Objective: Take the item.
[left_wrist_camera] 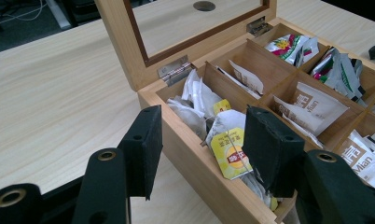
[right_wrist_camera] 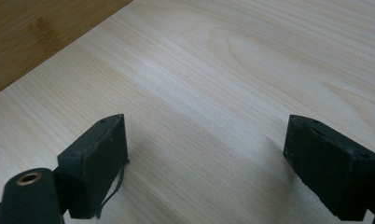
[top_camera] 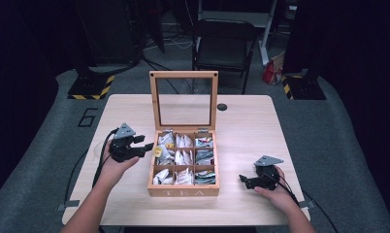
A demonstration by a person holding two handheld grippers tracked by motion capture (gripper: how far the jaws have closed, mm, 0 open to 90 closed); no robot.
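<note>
A wooden tea box point(top_camera: 183, 190) with nine compartments of white, green and yellow sachets sits near the front edge of the surface point(top_camera: 241, 121), its glass-paned lid point(top_camera: 184, 99) standing upright. The left tongs point(top_camera: 145, 146) straddle the box's left wall, jaws apart around a yellow-tagged sachet point(left_wrist_camera: 229, 153) without visibly gripping it. The right tongs point(top_camera: 242, 180) rest low near the front right corner, jaws wide apart.

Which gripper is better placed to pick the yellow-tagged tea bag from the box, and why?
Left. The left gripper is open at the tea box wall, straddling the yellow-tagged tea bag. The right gripper sits open over bare table.
</note>
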